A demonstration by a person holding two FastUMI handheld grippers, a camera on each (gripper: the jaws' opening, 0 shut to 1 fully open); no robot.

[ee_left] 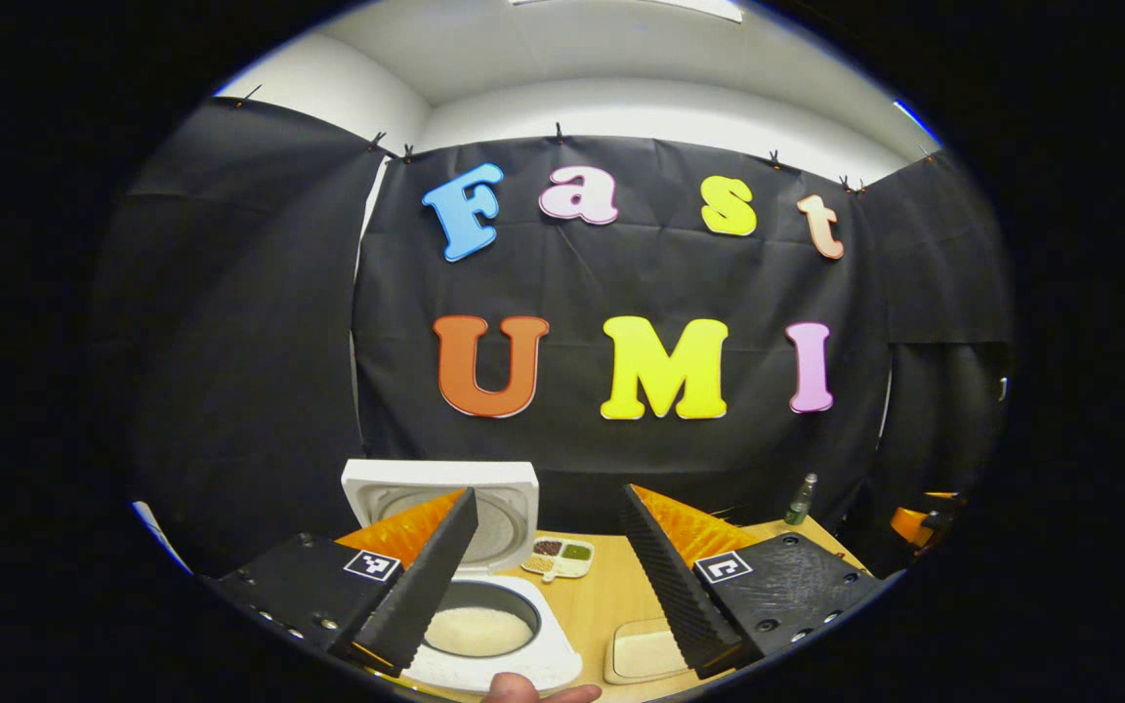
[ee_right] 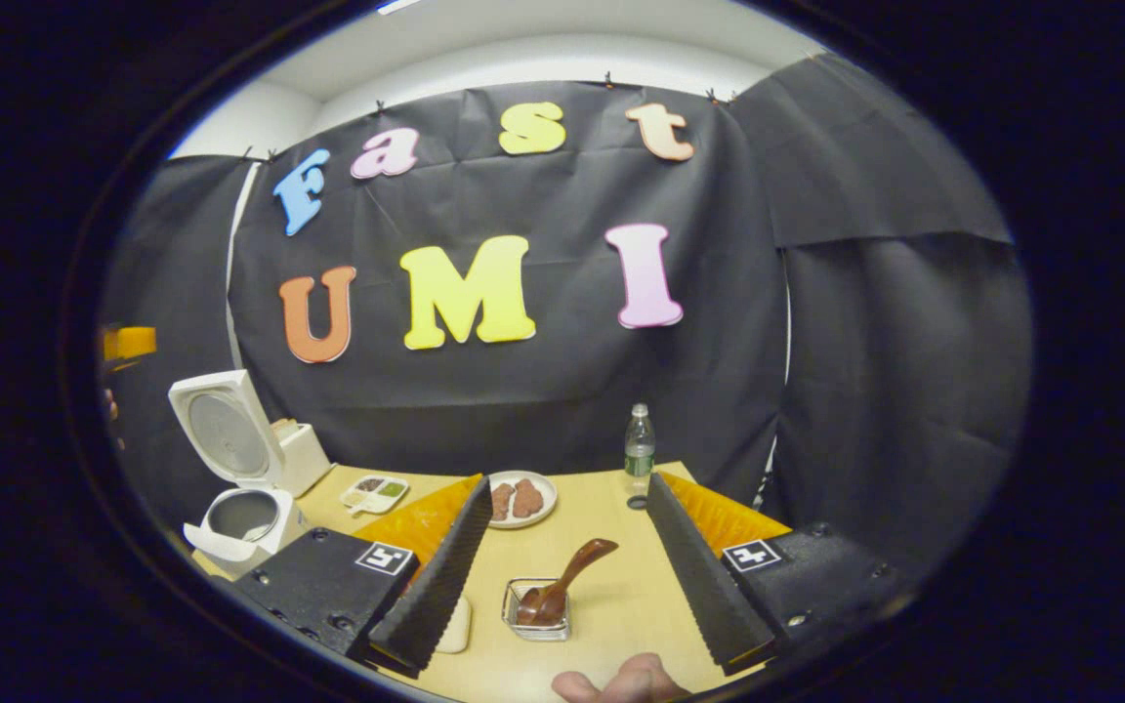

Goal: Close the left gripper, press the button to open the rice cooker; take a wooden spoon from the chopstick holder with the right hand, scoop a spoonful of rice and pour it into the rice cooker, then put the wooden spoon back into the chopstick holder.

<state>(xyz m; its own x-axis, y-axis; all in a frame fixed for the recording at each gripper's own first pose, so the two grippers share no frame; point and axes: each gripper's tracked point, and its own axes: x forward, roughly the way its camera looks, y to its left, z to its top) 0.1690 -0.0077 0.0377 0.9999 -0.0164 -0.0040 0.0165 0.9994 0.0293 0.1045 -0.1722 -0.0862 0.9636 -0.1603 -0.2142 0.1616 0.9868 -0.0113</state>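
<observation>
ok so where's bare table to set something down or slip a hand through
Free: the table right of the clear holder with the wooden spoon, up to the water bottle. Crowded: the left side, where rice cooker, sectioned dish and plate sit close together.

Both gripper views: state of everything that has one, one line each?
rice cooker: lid up, rice in the pot
wooden spoon: standing tilted in the chopstick holder
water bottle: upright
left gripper: open, holding nothing
right gripper: open, holding nothing
</observation>
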